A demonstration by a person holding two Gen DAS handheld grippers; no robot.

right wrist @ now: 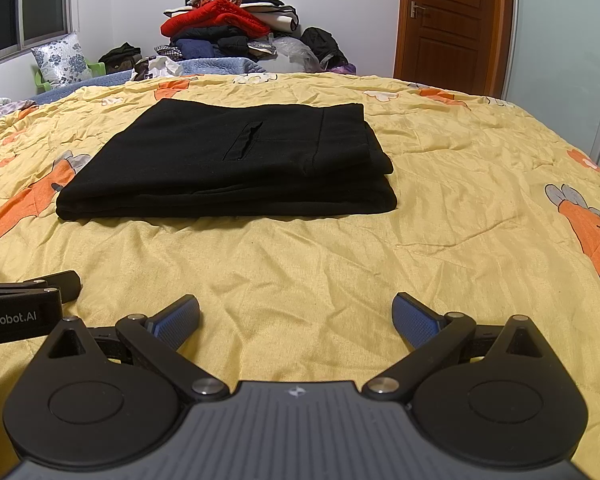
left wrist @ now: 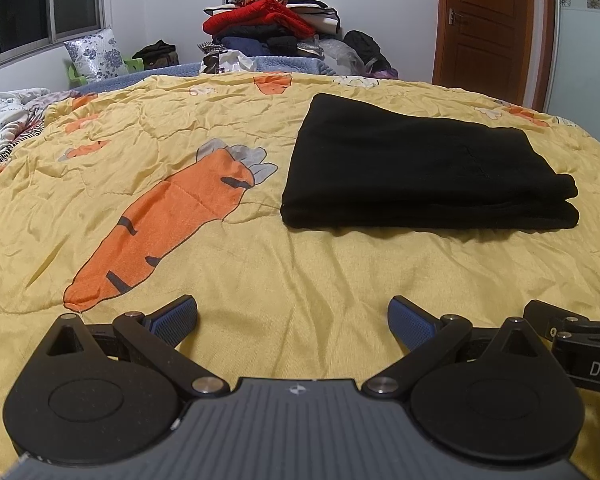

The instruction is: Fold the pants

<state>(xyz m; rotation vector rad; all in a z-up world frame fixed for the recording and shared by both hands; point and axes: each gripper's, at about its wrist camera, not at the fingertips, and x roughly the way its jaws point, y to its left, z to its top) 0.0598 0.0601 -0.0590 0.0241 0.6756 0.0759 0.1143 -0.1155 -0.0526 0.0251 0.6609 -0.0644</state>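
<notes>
The black pants (left wrist: 420, 168) lie folded into a flat, layered rectangle on the yellow carrot-print quilt (left wrist: 300, 272). In the right wrist view the folded pants (right wrist: 232, 164) lie straight ahead, a pocket slit on top. My left gripper (left wrist: 293, 320) is open and empty, low over the quilt, short of the pants and to their left. My right gripper (right wrist: 296, 320) is open and empty, near the quilt, in front of the pants. Each gripper's body shows at the edge of the other's view.
A tall pile of clothes (left wrist: 272, 16) stands at the bed's far end, also in the right wrist view (right wrist: 228, 20). A floral pillow (left wrist: 96, 54) lies far left below a window. A brown door (left wrist: 484, 28) is at the far right. White bedding (left wrist: 4, 120) lies left.
</notes>
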